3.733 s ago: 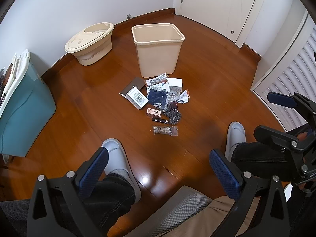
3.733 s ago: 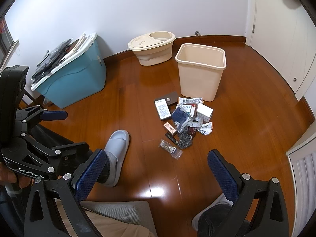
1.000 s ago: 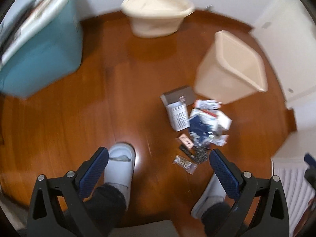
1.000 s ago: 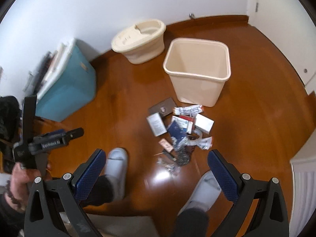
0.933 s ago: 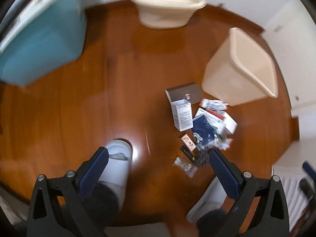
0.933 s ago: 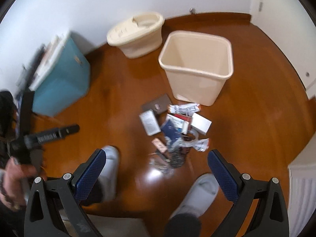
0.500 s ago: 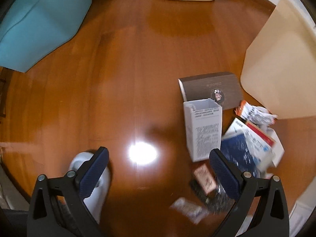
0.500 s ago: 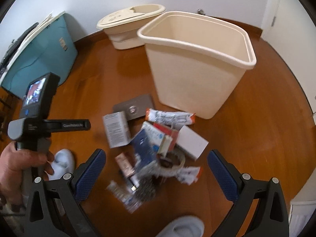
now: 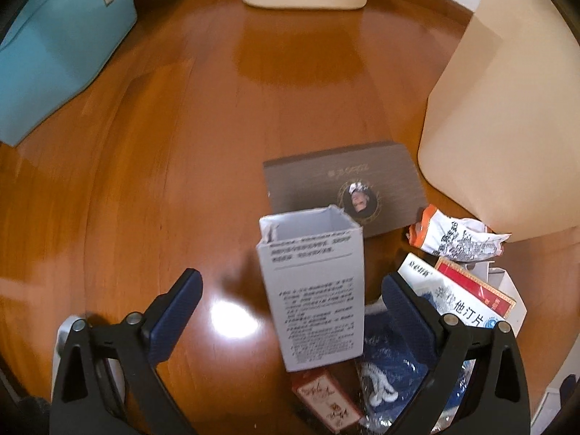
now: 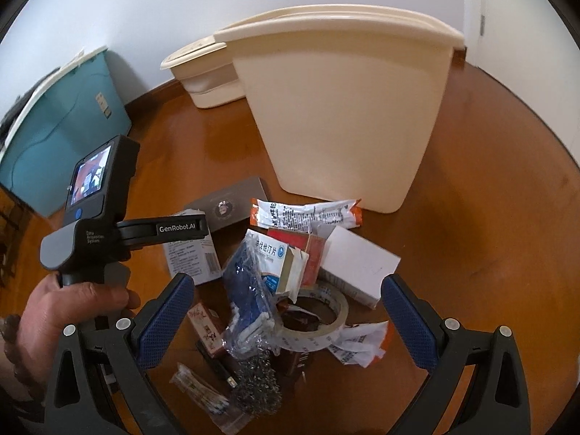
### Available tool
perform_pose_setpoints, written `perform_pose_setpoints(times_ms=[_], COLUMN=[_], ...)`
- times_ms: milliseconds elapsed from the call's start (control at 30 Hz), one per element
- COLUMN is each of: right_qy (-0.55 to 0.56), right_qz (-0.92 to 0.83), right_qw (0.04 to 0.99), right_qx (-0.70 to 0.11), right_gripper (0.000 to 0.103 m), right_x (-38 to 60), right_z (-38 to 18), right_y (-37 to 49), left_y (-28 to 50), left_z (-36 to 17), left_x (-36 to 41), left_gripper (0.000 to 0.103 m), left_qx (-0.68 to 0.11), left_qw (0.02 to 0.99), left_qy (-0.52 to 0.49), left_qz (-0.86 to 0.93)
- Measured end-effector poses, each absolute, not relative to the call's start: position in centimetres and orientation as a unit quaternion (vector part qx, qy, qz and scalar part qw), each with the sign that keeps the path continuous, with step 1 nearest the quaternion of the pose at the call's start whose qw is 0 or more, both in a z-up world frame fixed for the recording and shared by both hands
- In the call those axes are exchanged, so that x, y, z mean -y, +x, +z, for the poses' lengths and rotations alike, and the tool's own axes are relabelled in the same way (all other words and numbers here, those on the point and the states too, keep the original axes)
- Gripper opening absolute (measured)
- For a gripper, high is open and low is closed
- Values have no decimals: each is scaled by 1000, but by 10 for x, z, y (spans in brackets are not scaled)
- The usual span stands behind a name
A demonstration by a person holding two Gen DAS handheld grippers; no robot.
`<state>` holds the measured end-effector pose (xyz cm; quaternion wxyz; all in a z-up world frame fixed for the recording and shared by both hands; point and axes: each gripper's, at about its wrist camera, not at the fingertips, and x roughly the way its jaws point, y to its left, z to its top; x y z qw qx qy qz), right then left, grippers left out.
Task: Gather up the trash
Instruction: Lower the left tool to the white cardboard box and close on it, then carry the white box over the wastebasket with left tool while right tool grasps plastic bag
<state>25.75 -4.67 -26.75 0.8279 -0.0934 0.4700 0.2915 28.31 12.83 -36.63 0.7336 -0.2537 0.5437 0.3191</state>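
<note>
A pile of trash lies on the wooden floor in front of a cream waste bin [image 10: 344, 108]. My left gripper [image 9: 290, 311] is open, its fingers either side of an open white carton [image 9: 311, 290] without touching it. Behind the carton lies a flat brown box [image 9: 340, 185]. My right gripper [image 10: 282, 311] is open above the pile: a blue bag [image 10: 246, 282], a medicine box [image 10: 275, 257], a tape roll [image 10: 319, 319], a white box [image 10: 359, 264] and an orange-ended wrapper [image 10: 304, 214]. The bin also shows in the left wrist view [image 9: 507, 116]. The left gripper's body [image 10: 108, 224] shows in the right wrist view.
A teal storage box [image 10: 61, 127] stands at the left by the wall. A cream lidded tub [image 10: 206, 72] stands behind the bin. A small red box [image 10: 206, 330], steel wool [image 10: 257, 384] and a clear packet [image 10: 199, 395] lie at the near edge of the pile.
Both grippers have come down from standing height and closed in on the pile. The left one now straddles the white carton. Both stay open.
</note>
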Motion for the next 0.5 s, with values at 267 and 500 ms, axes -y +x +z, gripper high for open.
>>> perform_pose_setpoints(times_ms=[267, 500], right_qy=[-102, -87], right_qz=[293, 364], right_qw=[828, 792], right_qx=[-467, -482], right_gripper=[103, 102], right_x=[53, 47], right_z=[-285, -306], right_y=[256, 256], left_y=[292, 265], left_z=[-406, -382], left_x=[-130, -136], left_gripper=[51, 51], left_qx=[-578, -554], left_qw=[703, 726], left_qy=[-272, -278], left_qz=[313, 297])
